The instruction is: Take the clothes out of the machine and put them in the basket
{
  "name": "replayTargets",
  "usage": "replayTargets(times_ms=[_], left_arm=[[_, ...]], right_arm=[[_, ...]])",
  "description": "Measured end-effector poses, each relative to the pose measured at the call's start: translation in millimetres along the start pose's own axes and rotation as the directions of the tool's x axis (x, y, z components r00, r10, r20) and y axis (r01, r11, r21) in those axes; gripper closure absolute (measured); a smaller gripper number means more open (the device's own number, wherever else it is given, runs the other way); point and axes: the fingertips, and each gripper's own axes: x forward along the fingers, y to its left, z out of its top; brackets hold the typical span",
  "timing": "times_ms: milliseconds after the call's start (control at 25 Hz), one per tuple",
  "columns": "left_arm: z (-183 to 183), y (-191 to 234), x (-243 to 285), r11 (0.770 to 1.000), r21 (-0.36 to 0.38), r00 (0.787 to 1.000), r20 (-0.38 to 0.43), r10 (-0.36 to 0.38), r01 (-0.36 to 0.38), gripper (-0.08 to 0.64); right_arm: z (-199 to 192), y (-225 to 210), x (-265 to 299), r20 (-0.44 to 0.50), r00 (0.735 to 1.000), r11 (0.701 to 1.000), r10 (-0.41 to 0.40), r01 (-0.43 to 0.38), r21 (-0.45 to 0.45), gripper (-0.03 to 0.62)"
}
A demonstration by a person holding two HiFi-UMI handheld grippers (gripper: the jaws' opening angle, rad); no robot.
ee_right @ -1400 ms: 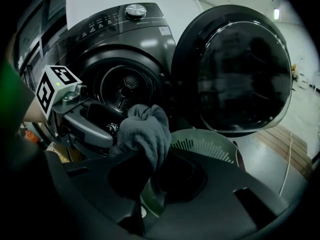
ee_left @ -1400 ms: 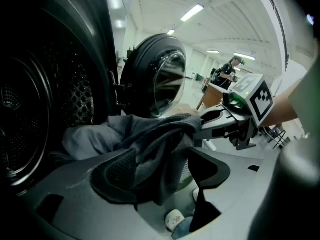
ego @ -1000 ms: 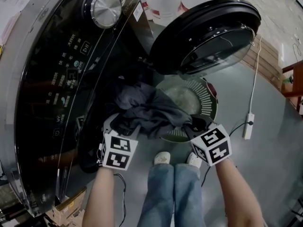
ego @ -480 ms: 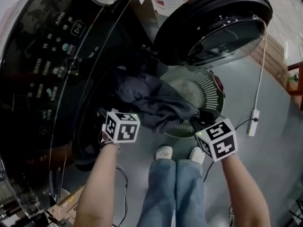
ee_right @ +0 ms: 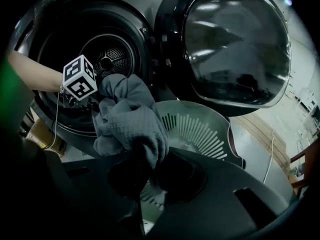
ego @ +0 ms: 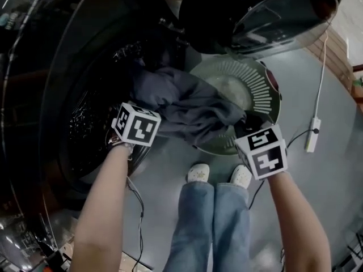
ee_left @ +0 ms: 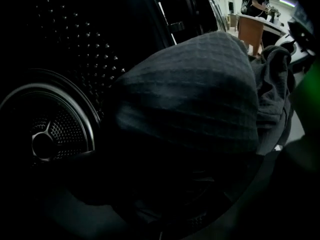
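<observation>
Drum [ego: 91, 123] of the machine sat at far left of the head view, open and dark inside. Left gripper [ego: 136, 124] was at the drum mouth, forearm reaching in from below. The dark grey waffle-weave cloth [ego: 190, 109] started right at that gripper and ran rightward out of the drum.

Left gripper view: cloth [ee_left: 190, 94] bulged up directly in front of the camera and filled most of the frame, with the perforated drum wall [ee_left: 55, 134] to its left. The bottom of that frame was black and the jaws were lost in it under the fabric, so I couldn't tell if they were spread or clamped. The cloth sat right on top of where they'd be.

Mid-span, the cloth hung bunched between the two grippers, partly over the near rim of the basket [ego: 258, 86]. The basket stood on the floor just right of the drum opening, under the swung-open door [ego: 266, 10].

Right gripper [ego: 252, 130] was at the cloth's right end, over the basket's near edge. Right gripper view: jaws pressed together on a fold of the cloth [ee_right: 131, 121], pinching it at the tips [ee_right: 145, 161]. The rest of the fabric rose up and left toward the left gripper [ee_right: 80, 77]. The slatted basket wall [ee_right: 200, 129] was just behind the pinch, door [ee_right: 235, 44] above it.
</observation>
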Motion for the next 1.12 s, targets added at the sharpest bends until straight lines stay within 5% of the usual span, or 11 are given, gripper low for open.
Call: replayTargets(times_ms=[200, 360, 440, 480, 520, 1120], left_arm=[[0.7, -11.1, 8.7, 0.990, -0.039, 0.990, 0.033, -0.136, 0.137, 0.036], [-11.7, -21.5, 1.9, 0.991, -0.083, 0.994, -0.026, -0.108, 0.105, 0.225], [-4.9, -22.0, -9.1, 0.994, -0.092, 0.998, 0.017, -0.053, 0.055, 0.330], [-3.7, -21.4, -15.8, 0.995, -0.094, 0.999, 0.031, -0.026, 0.029, 0.453], [-3.8, -21.6, -22.3, 0.996, -0.094, 0.999, 0.038, -0.007, 0.010, 0.476], [41.2, -36.8, -158.5, 0.971, -0.240, 0.966, 0.250, 0.061, 0.001, 0.492]], right_arm=[[-18.2, -0.8, 14.0, -0.025, 1.000, 1.000, -0.004, 0.005, 0.015, 0.540], [-20.6, 2.3, 12.9, -0.043, 0.999, 1.000, -0.003, 0.004, 0.029, 0.540], [-20.7, 5.5, 7.9, -0.049, 0.999, 1.000, 0.007, -0.006, 0.023, 0.540], [-19.7, 6.7, 4.2, -0.049, 0.999, 1.000, 0.010, -0.010, 0.015, 0.540], [-18.2, 7.4, 0.1, -0.048, 0.999, 1.000, 0.012, -0.012, 0.007, 0.540], [14.8, 7.6, -73.8, 0.020, 1.000, 1.000, -0.015, 0.015, 0.026, 0.539]])
